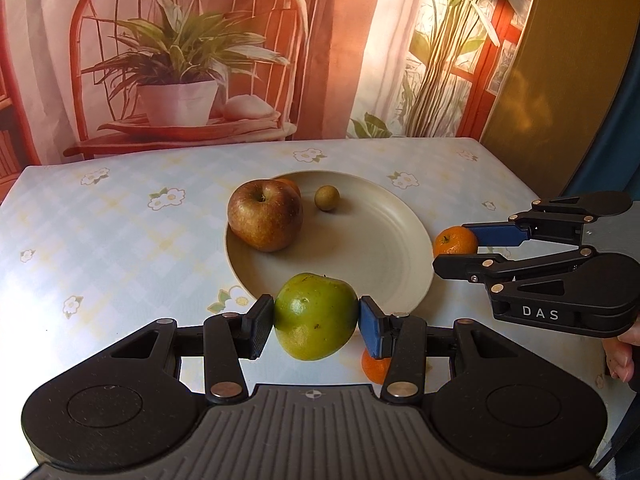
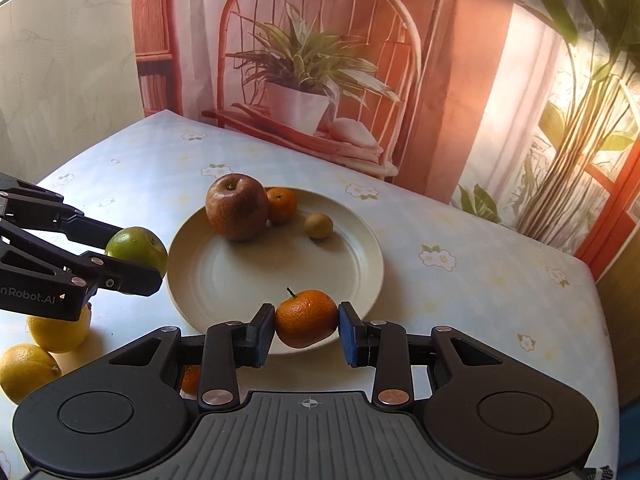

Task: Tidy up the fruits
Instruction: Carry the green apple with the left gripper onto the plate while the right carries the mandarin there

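Note:
My left gripper (image 1: 316,326) is shut on a green apple (image 1: 315,316), held above the near rim of a cream plate (image 1: 360,252). My right gripper (image 2: 307,330) is shut on a tangerine (image 2: 306,317) just over the plate's (image 2: 224,280) front rim. On the plate lie a red-brown apple (image 1: 264,215), a second tangerine (image 2: 282,204) behind it and a small green-brown round fruit (image 1: 327,197). In the left wrist view the right gripper (image 1: 460,246) with its tangerine (image 1: 454,240) shows at the plate's right edge; in the right wrist view the left gripper (image 2: 138,258) with the green apple (image 2: 136,246) shows left of the plate.
Two lemons (image 2: 56,330) (image 2: 26,370) lie on the flowered tablecloth (image 2: 460,300) left of the plate. Another tangerine (image 1: 374,366) sits on the cloth under my left gripper. A printed backdrop (image 1: 180,60) stands behind the table. A person's fingers (image 1: 622,356) hold the right gripper.

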